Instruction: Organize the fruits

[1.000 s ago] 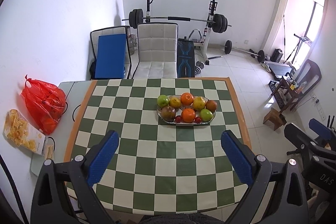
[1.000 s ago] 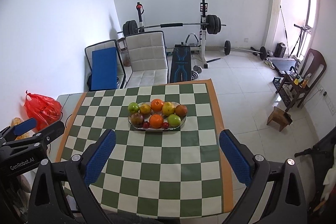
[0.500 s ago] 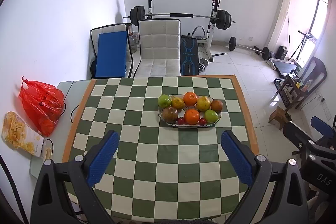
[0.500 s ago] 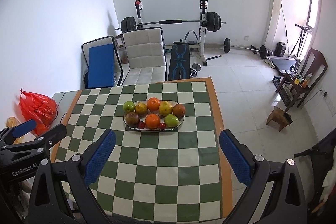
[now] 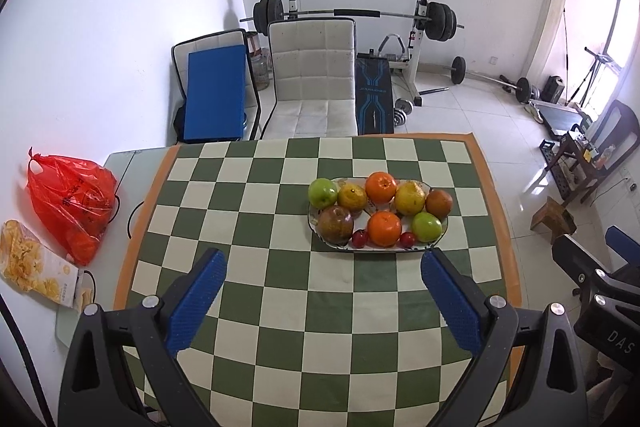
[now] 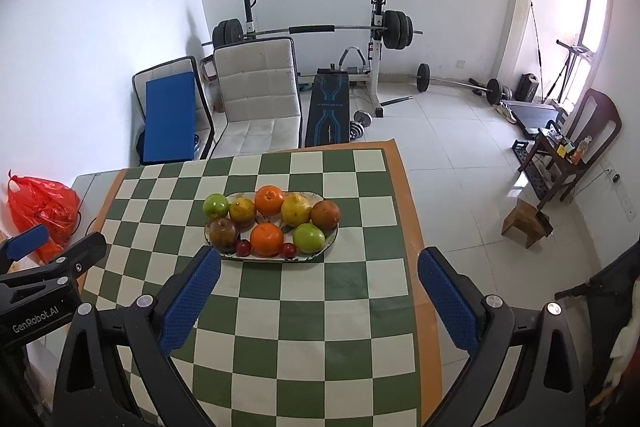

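An oval plate [image 5: 434,239] [image 6: 330,238] full of fruit sits on the green-and-white checkered table [image 5: 280,291] [image 6: 304,311]. It holds two oranges [image 5: 384,228] [image 6: 267,239], two green apples [image 5: 322,192] [image 6: 308,237], yellow fruits, brownish fruits and two small red ones. My left gripper [image 5: 323,297] is open and empty, above the table's near half, short of the plate. My right gripper [image 6: 319,297] is open and empty, just short of the plate's near rim. Each gripper shows at the edge of the other's view.
A red plastic bag [image 5: 72,199] [image 6: 42,207] and a snack packet [image 5: 36,267] lie on the grey side surface left of the table. White chairs [image 5: 314,83] stand behind the table. A weight bench and barbell [image 5: 360,14] fill the back of the room.
Both grippers have moved forward and slightly left toward the plate, which now looks nearer and larger. The jaws stayed open and the fruit has not moved.
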Demonstrator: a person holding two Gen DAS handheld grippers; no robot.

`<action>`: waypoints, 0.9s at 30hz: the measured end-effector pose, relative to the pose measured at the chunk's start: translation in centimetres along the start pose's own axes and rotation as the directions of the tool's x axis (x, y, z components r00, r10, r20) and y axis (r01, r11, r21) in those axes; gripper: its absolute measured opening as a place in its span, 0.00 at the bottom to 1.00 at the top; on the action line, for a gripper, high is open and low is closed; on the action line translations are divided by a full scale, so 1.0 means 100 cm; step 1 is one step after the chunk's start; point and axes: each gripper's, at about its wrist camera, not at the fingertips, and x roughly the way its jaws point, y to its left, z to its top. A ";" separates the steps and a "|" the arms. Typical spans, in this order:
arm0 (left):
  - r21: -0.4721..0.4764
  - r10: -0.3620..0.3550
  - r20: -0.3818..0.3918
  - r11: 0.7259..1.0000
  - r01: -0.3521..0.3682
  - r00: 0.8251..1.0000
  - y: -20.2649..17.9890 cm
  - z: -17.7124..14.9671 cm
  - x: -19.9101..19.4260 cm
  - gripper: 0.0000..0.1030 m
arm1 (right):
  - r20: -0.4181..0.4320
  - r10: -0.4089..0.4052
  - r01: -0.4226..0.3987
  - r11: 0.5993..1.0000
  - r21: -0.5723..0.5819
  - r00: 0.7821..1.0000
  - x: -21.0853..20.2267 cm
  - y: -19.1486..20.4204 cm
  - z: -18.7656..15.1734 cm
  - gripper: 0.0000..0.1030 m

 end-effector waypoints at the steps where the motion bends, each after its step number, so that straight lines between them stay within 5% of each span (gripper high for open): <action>1: 0.001 -0.001 -0.006 1.000 0.001 1.000 -0.001 0.000 0.004 0.97 | -0.008 0.001 -0.001 1.000 0.004 1.000 0.008 -0.001 0.000 0.98; 9: 0.003 -0.013 -0.050 1.000 0.013 0.999 -0.006 0.000 0.021 0.97 | -0.062 -0.008 0.009 1.000 0.007 0.998 0.048 -0.005 -0.002 0.98; 27: -0.002 -0.022 -0.047 1.000 0.022 0.999 -0.004 0.005 0.020 0.97 | -0.061 -0.017 0.017 1.000 0.001 0.998 0.055 -0.008 0.000 0.98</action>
